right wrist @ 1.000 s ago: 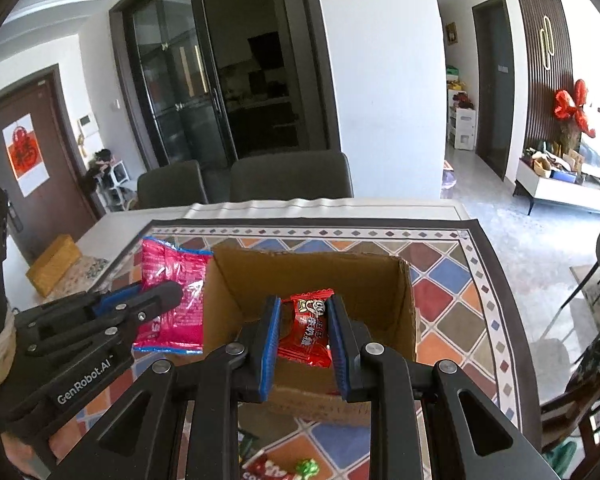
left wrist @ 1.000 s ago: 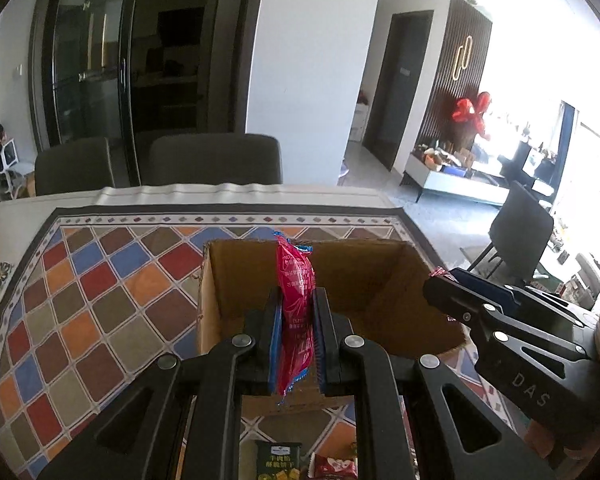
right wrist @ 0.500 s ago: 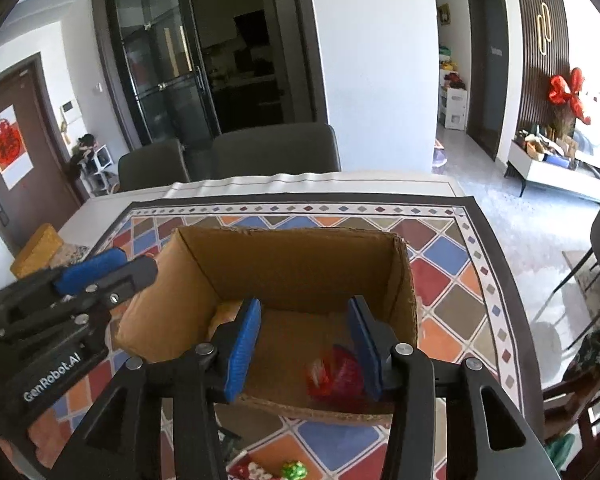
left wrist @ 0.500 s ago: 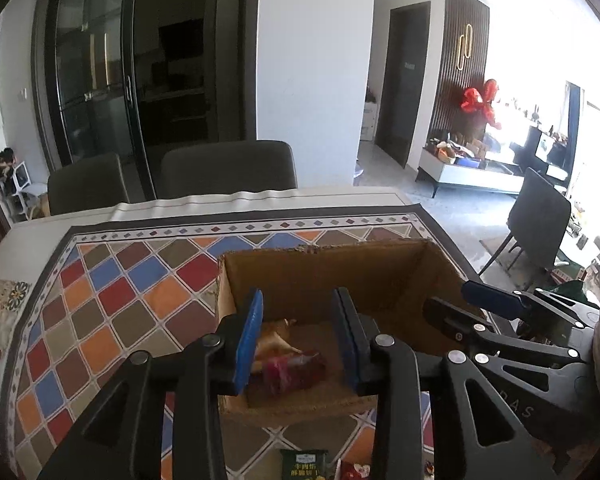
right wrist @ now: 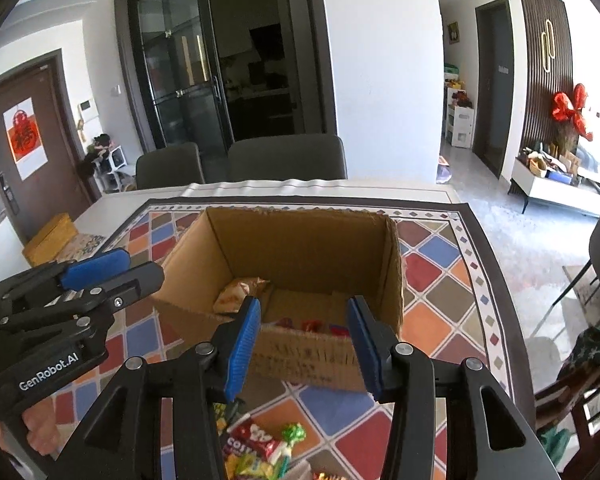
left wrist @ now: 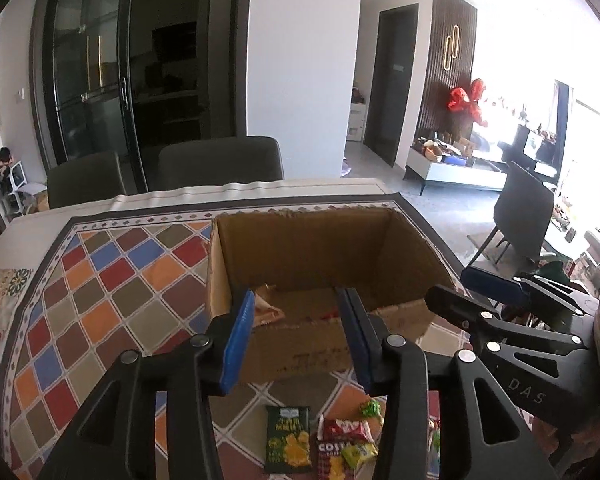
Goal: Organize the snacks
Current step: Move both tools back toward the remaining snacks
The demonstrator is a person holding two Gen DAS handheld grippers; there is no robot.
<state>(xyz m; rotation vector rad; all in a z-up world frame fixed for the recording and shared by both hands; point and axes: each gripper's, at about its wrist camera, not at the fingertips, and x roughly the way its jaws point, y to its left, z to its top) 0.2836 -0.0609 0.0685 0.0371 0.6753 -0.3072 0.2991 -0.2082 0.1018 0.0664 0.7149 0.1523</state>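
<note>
Item: cardboard box [left wrist: 320, 264] with snacks, both tools spread wide and carrying nothing.

I log my left gripper [left wrist: 300, 340] with its blue pads far apart, poised over the near wall of the box; my right gripper [right wrist: 306, 344] is likewise wide and bare, just to its right, over the same wall. Ahead of both, inside the box, lie a tan packet [right wrist: 238, 292] at the left and red wrappers [right wrist: 312, 326] by the near wall. Below my fingers, on the patterned tablecloth [left wrist: 100, 280], loose snacks wait: a dark green packet [left wrist: 288, 444], a red packet [left wrist: 342, 430], a green sweet [left wrist: 372, 408].
</note>
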